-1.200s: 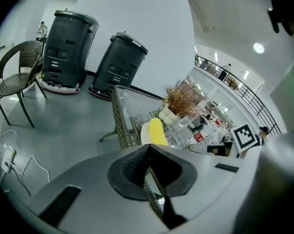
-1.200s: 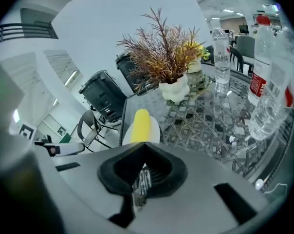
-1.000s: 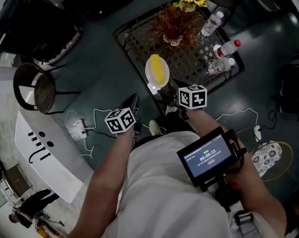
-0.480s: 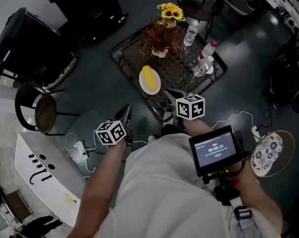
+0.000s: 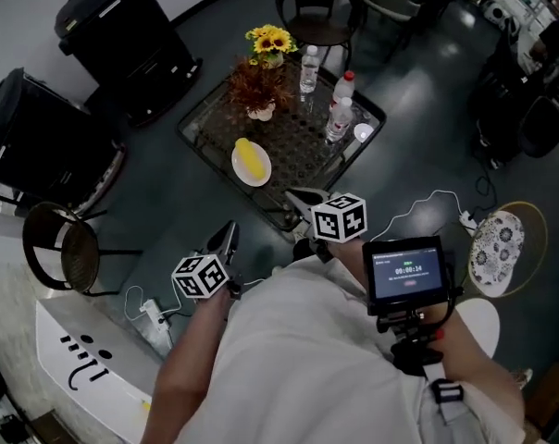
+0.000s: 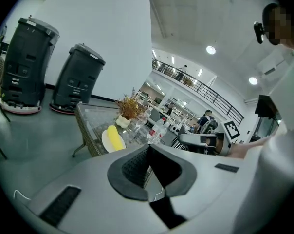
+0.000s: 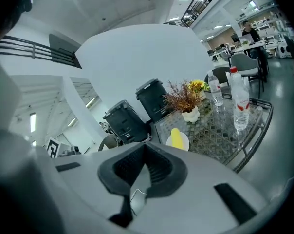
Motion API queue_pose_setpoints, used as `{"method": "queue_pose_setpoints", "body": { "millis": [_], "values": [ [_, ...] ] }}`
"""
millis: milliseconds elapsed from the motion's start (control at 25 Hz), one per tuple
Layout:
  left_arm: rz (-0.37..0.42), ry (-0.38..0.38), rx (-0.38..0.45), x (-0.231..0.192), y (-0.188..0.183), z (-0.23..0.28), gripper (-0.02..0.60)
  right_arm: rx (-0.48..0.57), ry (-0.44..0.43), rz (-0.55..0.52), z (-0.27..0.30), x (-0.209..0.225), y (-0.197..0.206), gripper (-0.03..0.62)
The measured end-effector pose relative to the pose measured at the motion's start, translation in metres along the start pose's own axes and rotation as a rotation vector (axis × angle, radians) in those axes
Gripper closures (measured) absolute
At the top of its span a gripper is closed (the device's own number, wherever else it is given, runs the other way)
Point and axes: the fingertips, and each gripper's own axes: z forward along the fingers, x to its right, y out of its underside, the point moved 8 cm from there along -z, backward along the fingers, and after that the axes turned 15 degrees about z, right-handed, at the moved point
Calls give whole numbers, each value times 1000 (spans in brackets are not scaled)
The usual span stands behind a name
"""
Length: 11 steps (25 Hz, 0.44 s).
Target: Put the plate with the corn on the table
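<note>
A white plate with a yellow corn cob on it rests on the glass-topped wicker table, near its front left edge. Both grippers hang short of the table, apart from the plate. My left gripper is over the floor, shut and empty. My right gripper is just off the table's near corner, also shut and empty. The left gripper view shows the plate beyond the closed left gripper. The right gripper view shows the plate past the closed right gripper.
On the table stand a dried plant in a white pot, sunflowers and three water bottles. Black bins stand at the back left, chairs behind the table, a round chair to the left. Cables and a power strip lie on the floor.
The view has drawn back from the table, which now sits smaller and higher. Both grippers have pulled away from the plate, which stays on the table.
</note>
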Motion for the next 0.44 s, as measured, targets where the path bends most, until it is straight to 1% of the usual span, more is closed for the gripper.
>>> {"method": "queue_pose_setpoints", "body": {
  "millis": [120,240,440],
  "values": [
    [15,36,-11,18,10,6,575,11,5,7,-21,5,12,586],
    [23,67,-23,27,15,8,575,21,10,19,-31,5,19,586],
    [35,86,-30,35,16,14,575,22,3,24,-35,6,20,588]
  ]
}}
